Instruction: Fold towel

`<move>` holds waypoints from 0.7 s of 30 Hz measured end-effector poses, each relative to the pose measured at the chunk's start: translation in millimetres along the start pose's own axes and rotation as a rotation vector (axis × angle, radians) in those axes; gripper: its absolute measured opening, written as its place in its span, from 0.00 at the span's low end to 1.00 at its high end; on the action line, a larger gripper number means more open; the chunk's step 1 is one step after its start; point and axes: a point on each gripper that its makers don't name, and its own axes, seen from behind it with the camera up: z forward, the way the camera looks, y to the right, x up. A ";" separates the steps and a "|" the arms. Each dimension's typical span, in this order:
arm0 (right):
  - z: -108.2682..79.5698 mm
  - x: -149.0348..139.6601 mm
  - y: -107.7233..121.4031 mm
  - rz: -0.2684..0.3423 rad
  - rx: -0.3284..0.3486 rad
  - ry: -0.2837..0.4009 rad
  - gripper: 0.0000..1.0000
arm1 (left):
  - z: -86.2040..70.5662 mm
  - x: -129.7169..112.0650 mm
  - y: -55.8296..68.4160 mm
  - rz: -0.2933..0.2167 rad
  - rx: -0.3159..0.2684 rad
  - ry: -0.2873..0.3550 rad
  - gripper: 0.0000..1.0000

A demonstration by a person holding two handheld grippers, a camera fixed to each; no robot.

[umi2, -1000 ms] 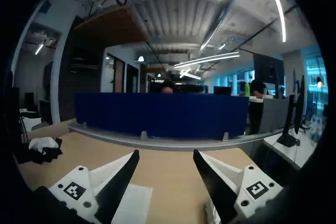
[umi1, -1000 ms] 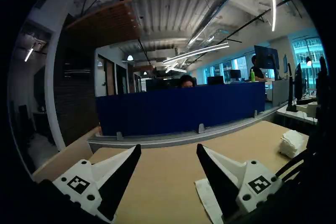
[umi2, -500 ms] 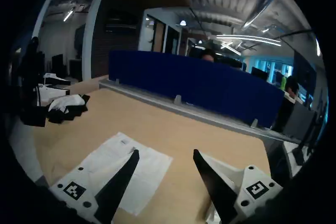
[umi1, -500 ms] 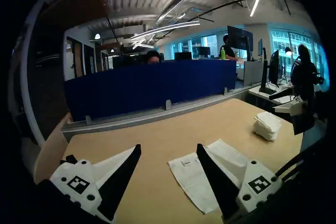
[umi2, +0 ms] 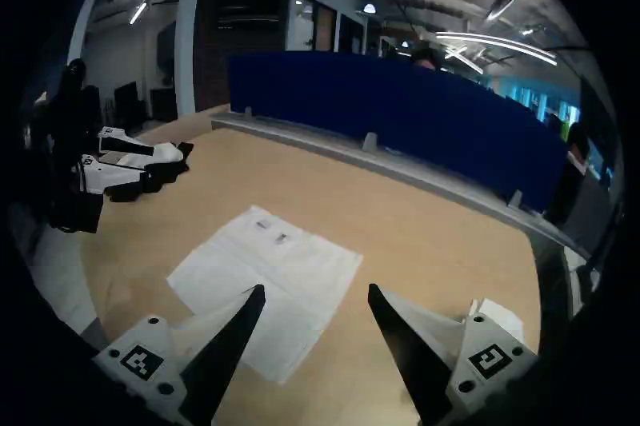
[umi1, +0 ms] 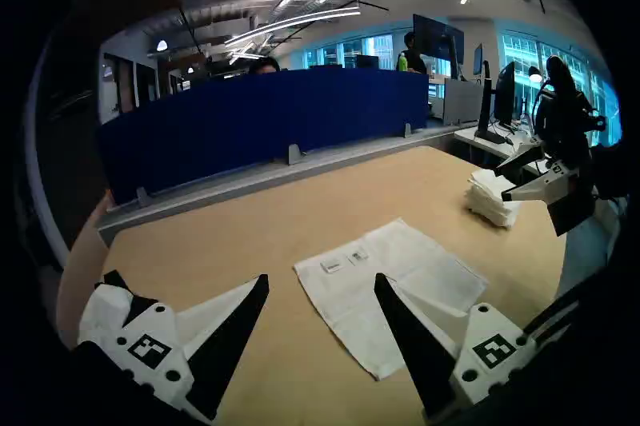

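A white towel [umi1: 392, 286] lies spread flat on the wooden table [umi1: 240, 234], two small tags near its far edge. My left gripper [umi1: 320, 292] is open and hovers above the towel's near left edge, nothing between its fingers. In the right gripper view the same towel [umi2: 268, 282] lies just ahead and to the left, and my right gripper [umi2: 316, 300] is open over its near corner. The right gripper [umi1: 548, 178], held by a person's hand, shows at the far right of the left gripper view. The left gripper [umi2: 112, 166] shows at the far left of the right gripper view.
A stack of folded white towels [umi1: 490, 198] sits by the table's right edge, also visible as the stack [umi2: 500, 316] beside my right finger. A dark cloth pile [umi2: 170, 164] lies at the far left. A blue partition [umi1: 264, 118] closes the table's back. Monitors and people are beyond.
Both views have tipped downward and moved apart, so the towel has come fully into sight below each gripper. Both grippers have stayed open.
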 end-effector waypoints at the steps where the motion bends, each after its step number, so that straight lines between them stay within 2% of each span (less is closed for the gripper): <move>1: 2.7 -7.7 -2.5 0.005 0.006 -0.014 1.00 | 1.8 -7.5 2.4 -0.002 -0.005 -0.012 0.98; 10: 24.7 -69.3 -20.2 0.020 0.040 -0.123 1.00 | 15.3 -67.2 23.8 -0.017 -0.048 -0.117 0.99; 21: 40.6 -129.2 -37.6 0.020 0.070 -0.229 1.00 | 26.2 -118.7 45.2 -0.027 -0.093 -0.225 0.98</move>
